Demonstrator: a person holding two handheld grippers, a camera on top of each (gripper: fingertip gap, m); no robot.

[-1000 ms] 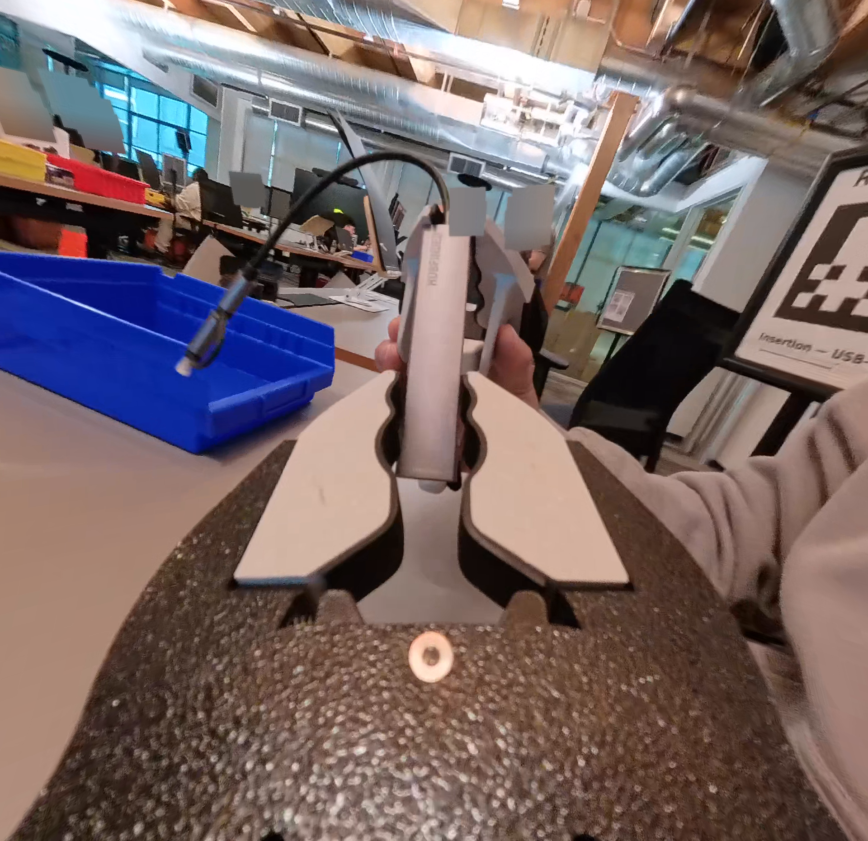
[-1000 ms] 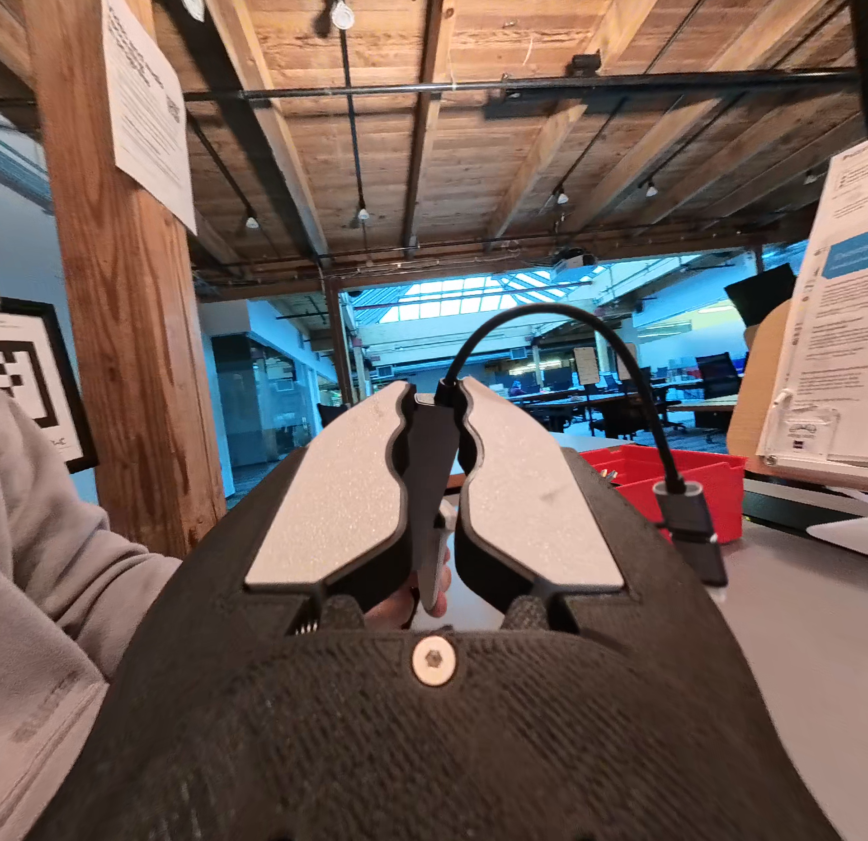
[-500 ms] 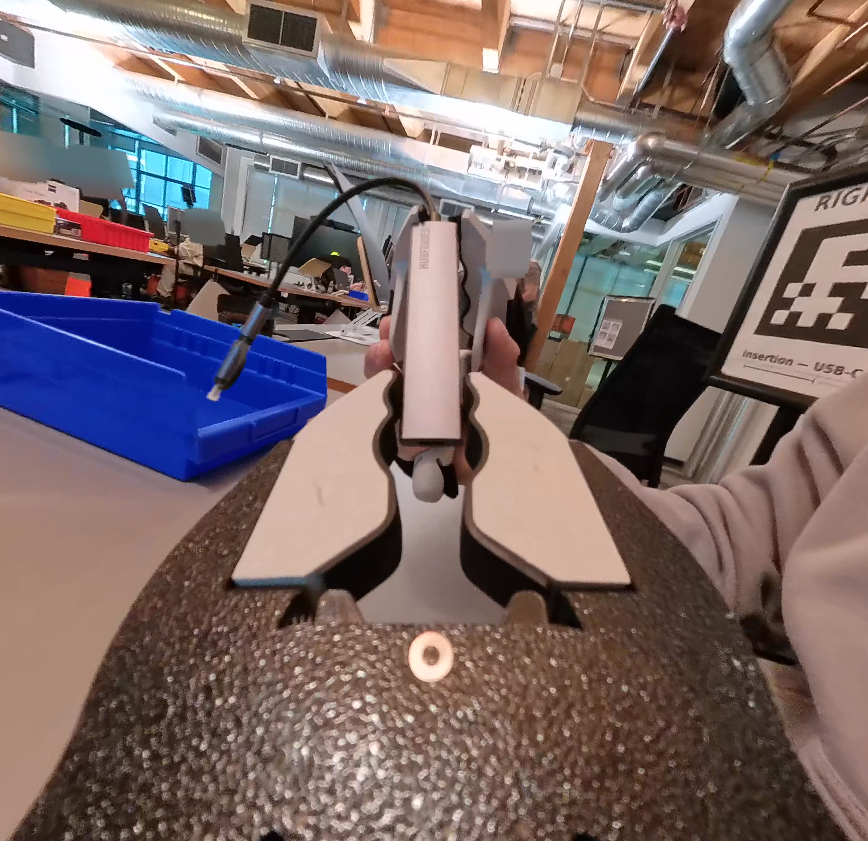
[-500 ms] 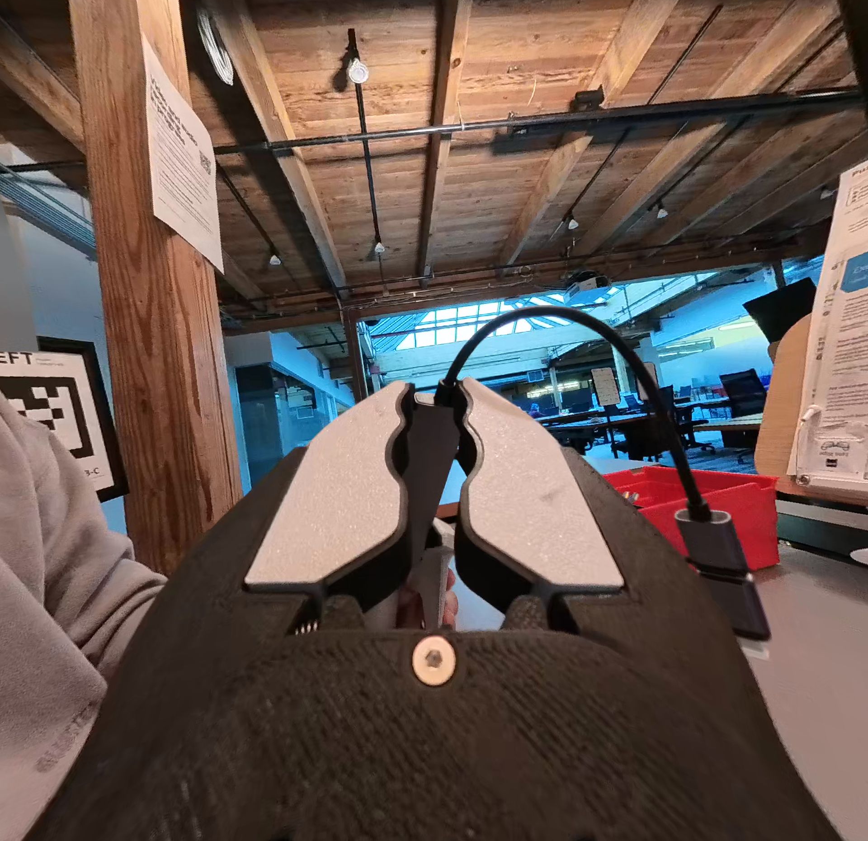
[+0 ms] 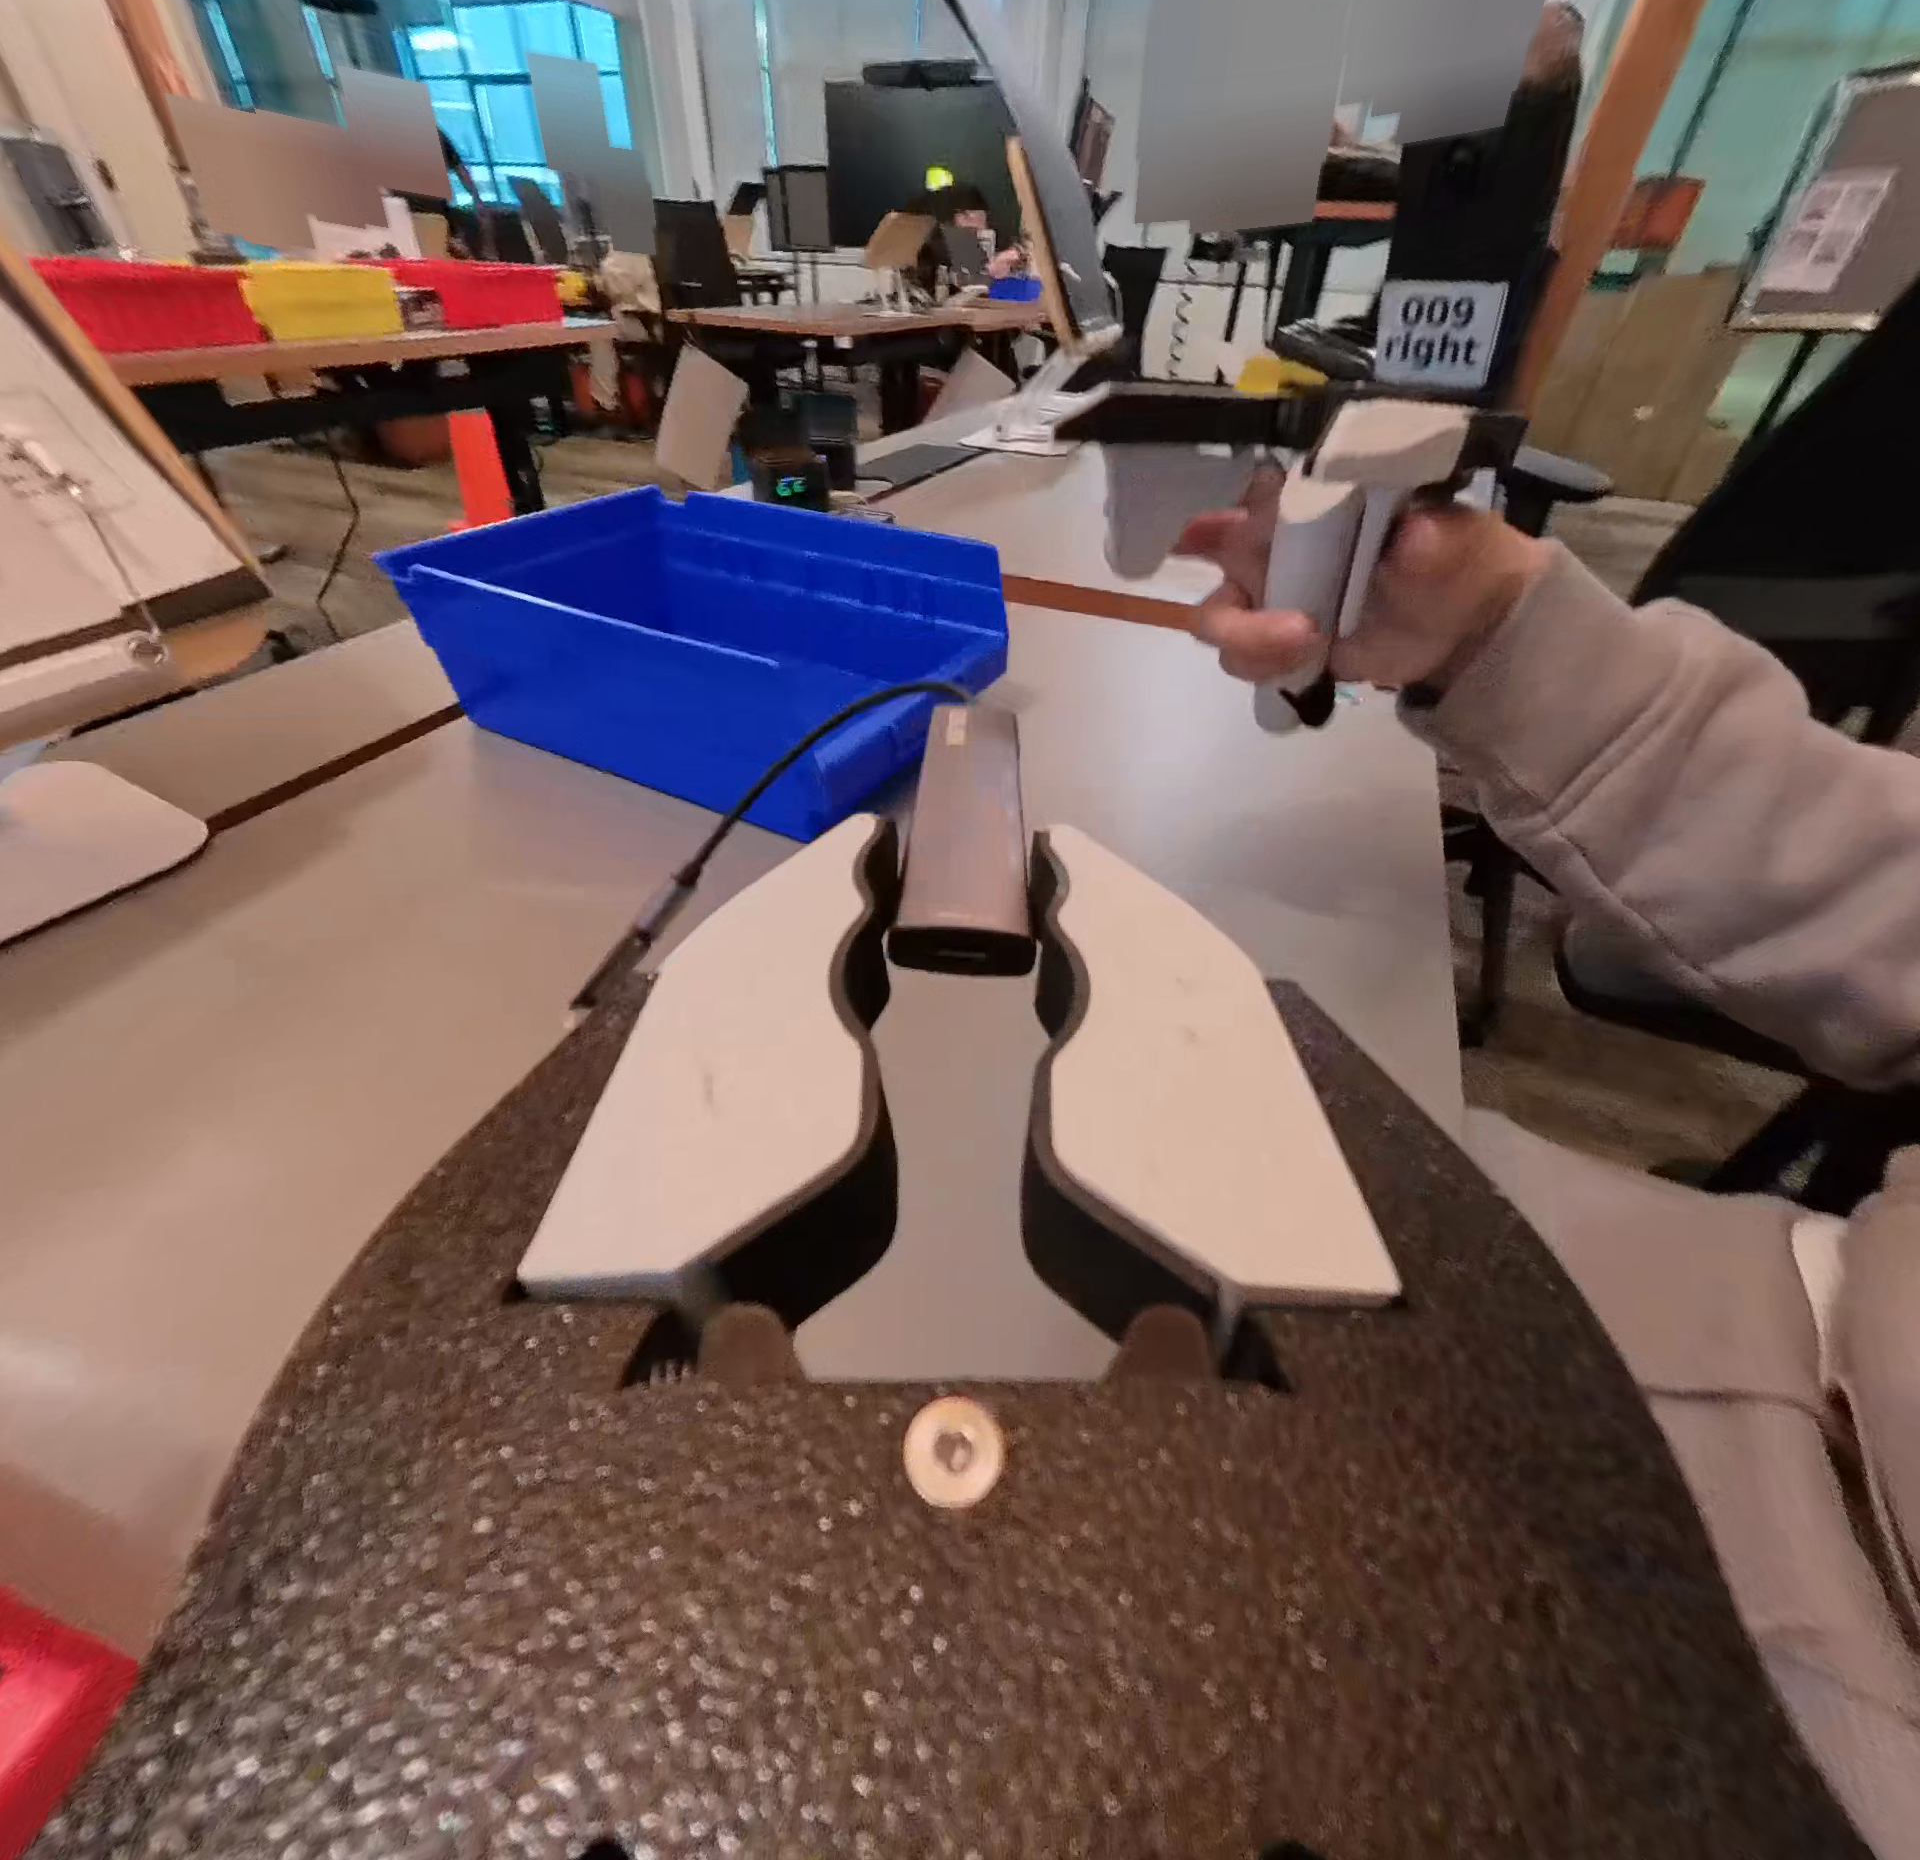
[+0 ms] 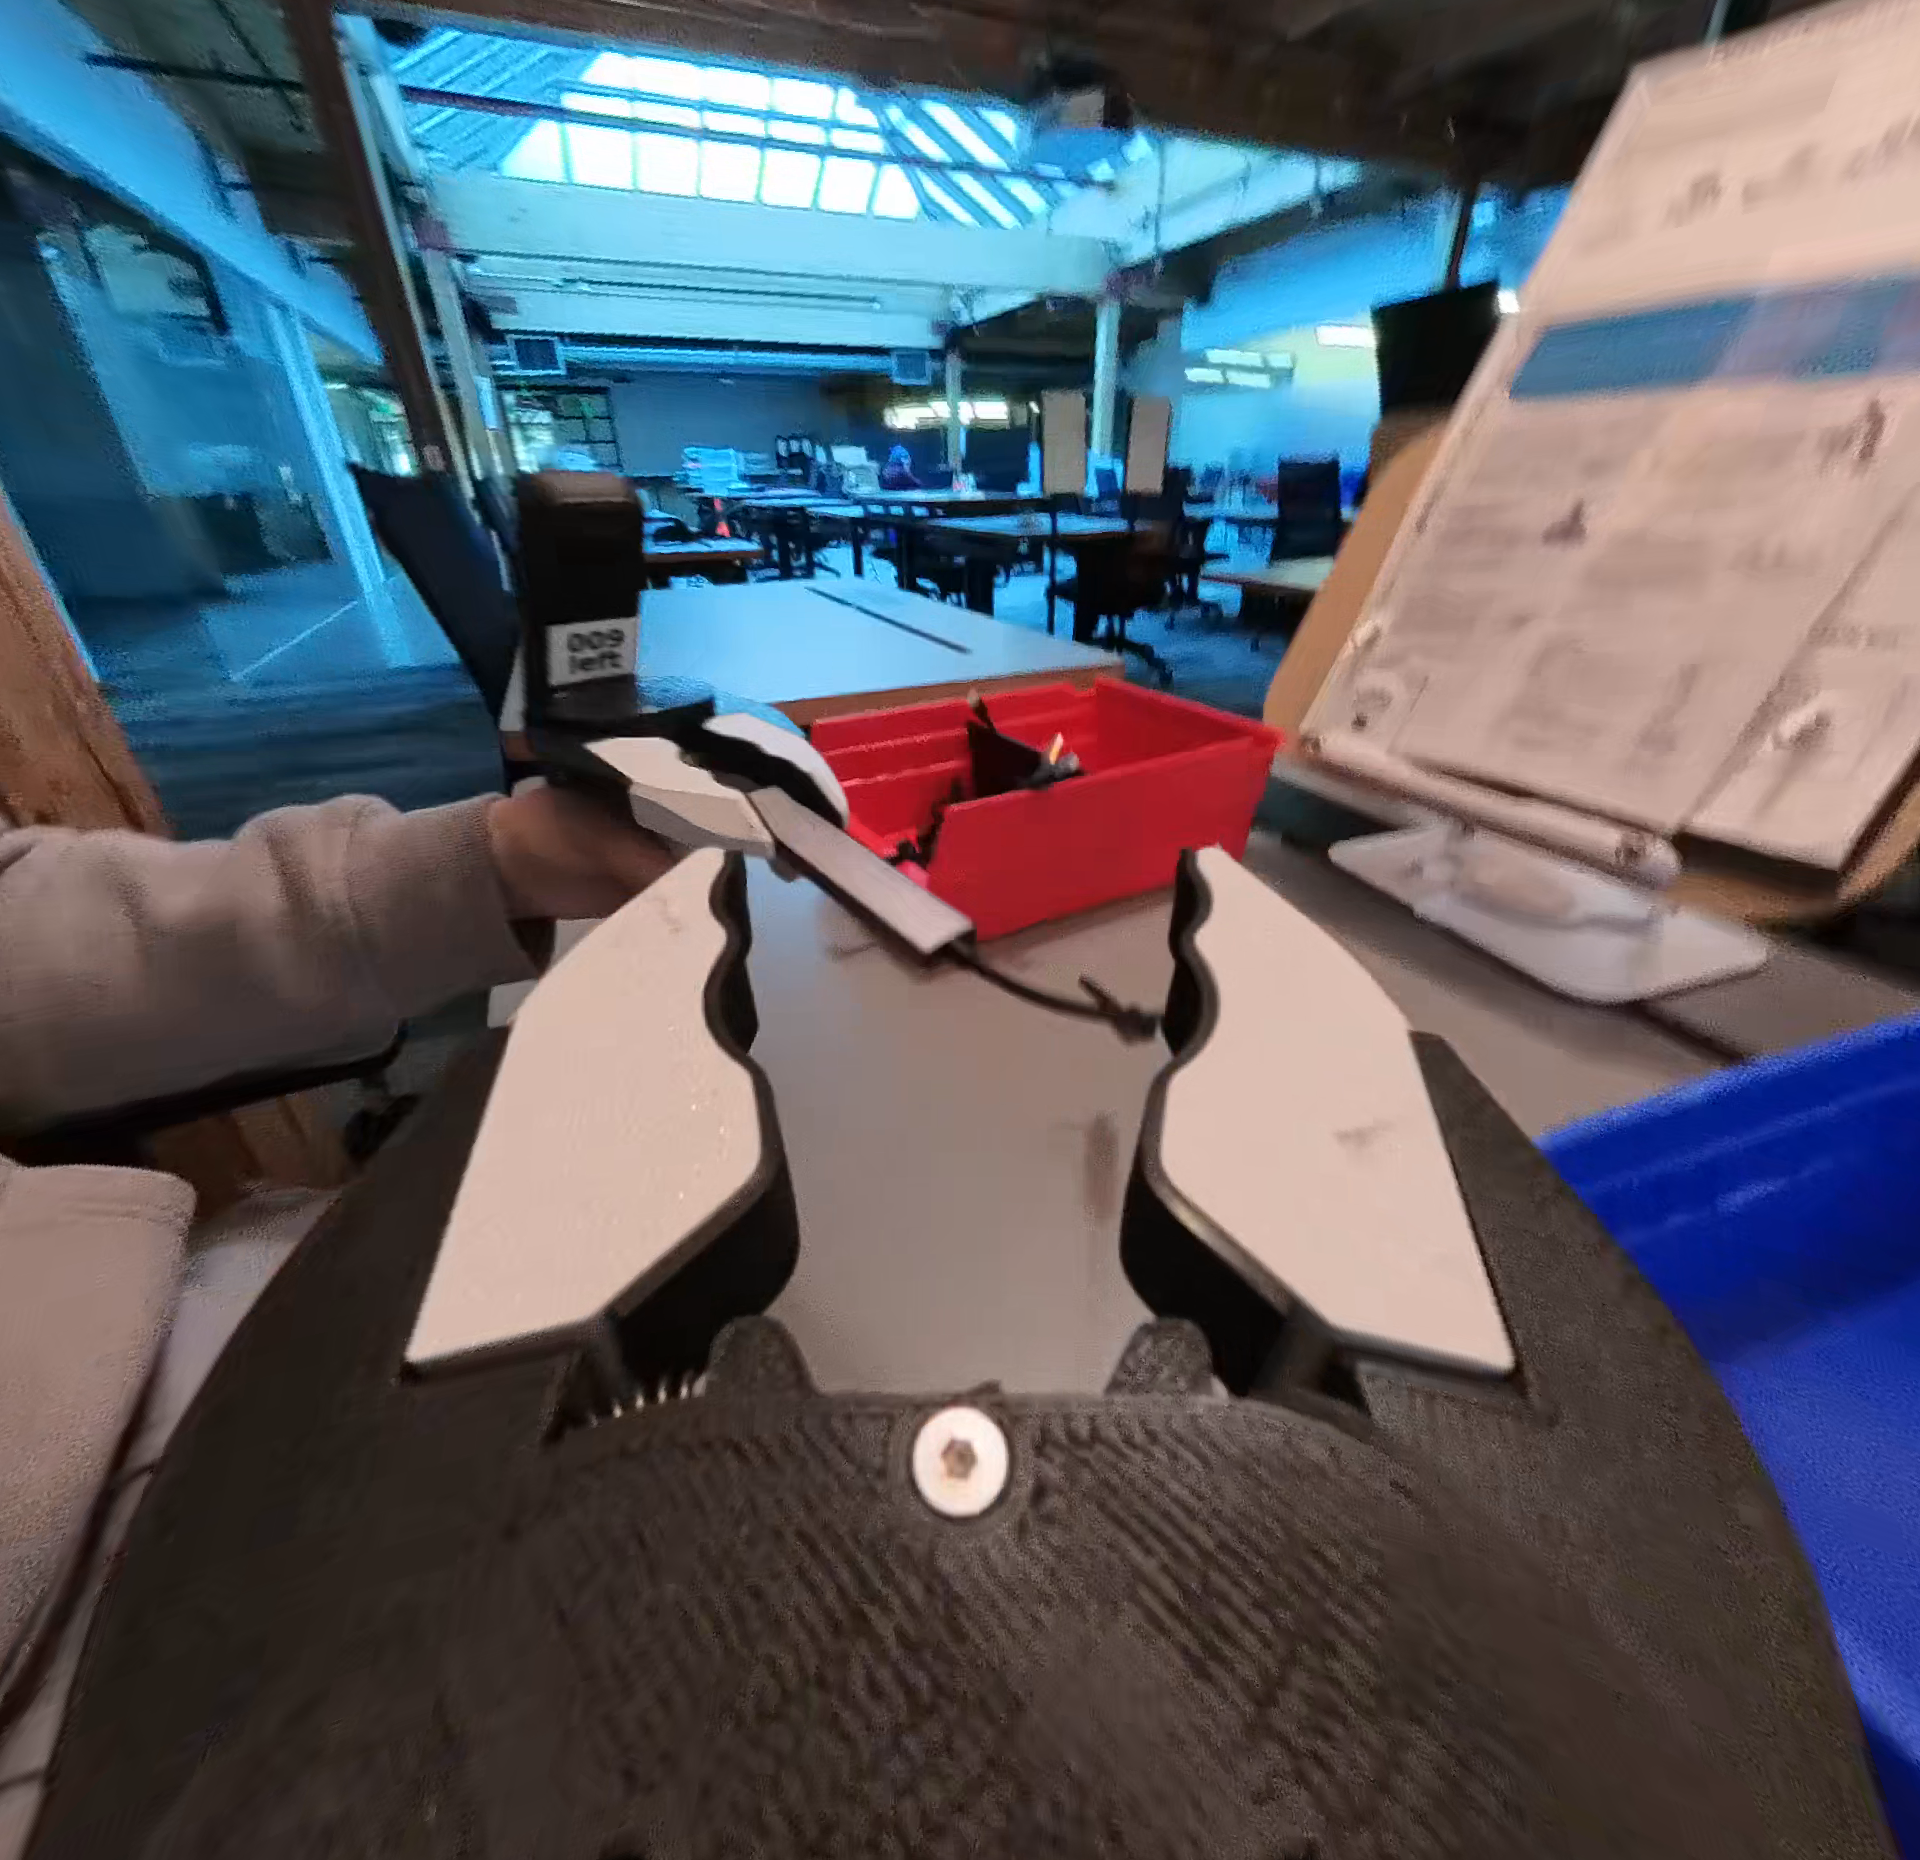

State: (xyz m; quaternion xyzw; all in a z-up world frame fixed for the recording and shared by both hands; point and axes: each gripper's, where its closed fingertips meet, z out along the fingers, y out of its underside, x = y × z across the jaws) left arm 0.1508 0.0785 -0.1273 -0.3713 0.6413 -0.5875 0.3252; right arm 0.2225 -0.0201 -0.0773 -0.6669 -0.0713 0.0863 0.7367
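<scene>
Both grippers have swung down from facing the ceiling toward the grey table (image 5: 312, 1031), and the right gripper (image 6: 961, 937) has let go, its jaws now spread wide and empty. Nearest, the left gripper (image 5: 961, 875) clamps the near end of a slim grey USB hub (image 5: 966, 823), whose black cable (image 5: 800, 761) droops leftward to the tabletop. Beyond it, a blue bin (image 5: 707, 647) sits toward the far edge. A red bin (image 6: 1091, 802) lies behind the hub in the right wrist view.
</scene>
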